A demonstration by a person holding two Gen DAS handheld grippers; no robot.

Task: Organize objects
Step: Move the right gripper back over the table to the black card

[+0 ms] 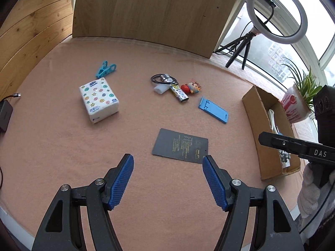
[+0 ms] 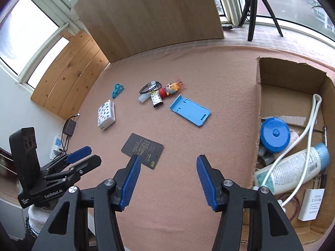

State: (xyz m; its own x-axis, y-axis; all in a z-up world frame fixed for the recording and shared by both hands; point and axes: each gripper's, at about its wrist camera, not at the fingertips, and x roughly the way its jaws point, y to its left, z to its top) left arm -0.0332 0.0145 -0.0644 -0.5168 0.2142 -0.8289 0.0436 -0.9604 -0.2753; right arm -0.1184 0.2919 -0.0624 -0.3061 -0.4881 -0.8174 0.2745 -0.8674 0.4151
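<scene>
I hold my left gripper [image 1: 168, 182] above the pink felt-covered tabletop [image 1: 62, 146], its blue ribbed pads spread apart with nothing between them. My right gripper [image 2: 166, 183] hangs beside it, jaws likewise parted and empty, just short of the open brown cardboard box [image 2: 258, 104] at the table's right edge.

Loose on the cloth lie the things to be sorted: a flat black card with gold print [image 1: 180, 145] nearest my grippers, a blue plastic folding phone stand [image 1: 213, 109] beyond it, and a white tissue pack printed with coloured stars and dots [image 1: 98, 100] off to the left. A teal plastic clip [image 1: 105, 68] sits behind the tissue pack. At the centre a coiled black cable [image 1: 163, 78], a small white cap-like piece [image 1: 160, 89], a patterned stick-shaped gadget [image 1: 179, 94] and a small red-bodied cartoon figurine [image 1: 191, 87] cluster together, touching.

Inside the box rest a white lotion bottle with a pale blue cap [image 2: 293, 169], a round blue lid [image 2: 275, 135], a white looped cord [image 2: 309, 125] and a white charger block [image 2: 311, 204].
</scene>
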